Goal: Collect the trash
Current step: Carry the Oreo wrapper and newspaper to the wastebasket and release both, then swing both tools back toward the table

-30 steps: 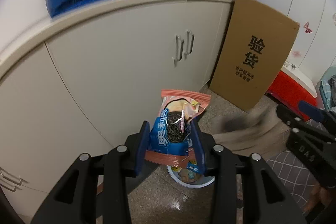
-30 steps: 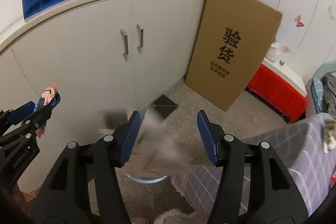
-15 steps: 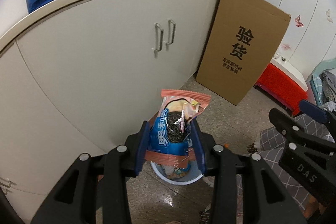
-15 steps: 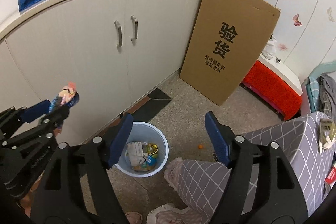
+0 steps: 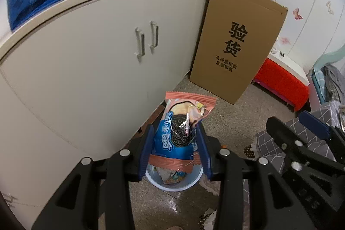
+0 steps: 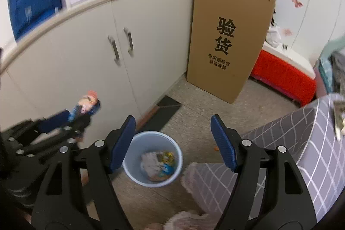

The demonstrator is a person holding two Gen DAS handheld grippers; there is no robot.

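Note:
My left gripper (image 5: 174, 139) is shut on a pink and blue cookie wrapper (image 5: 180, 130) and holds it upright above a light blue trash bin (image 5: 172, 185) on the floor. The bin (image 6: 138, 141) holds several crumpled wrappers. My right gripper (image 6: 172, 141) is open and empty, high above the bin. The left gripper (image 6: 85, 109) with the wrapper (image 6: 86, 101) shows at the left of the right wrist view. The right gripper (image 5: 301, 128) shows at the right edge of the left wrist view.
White cabinet doors (image 6: 97, 61) stand behind the bin. A tall cardboard box (image 6: 226, 36) leans against the wall at the right. A red and white box (image 6: 284, 72) sits on the floor beyond. Legs in grey checked trousers (image 6: 306, 143) are at the right.
Both grippers have moved over the bin. The paper that fell from the right gripper a second ago now lies in the bin. The left gripper keeps hold of the wrapper.

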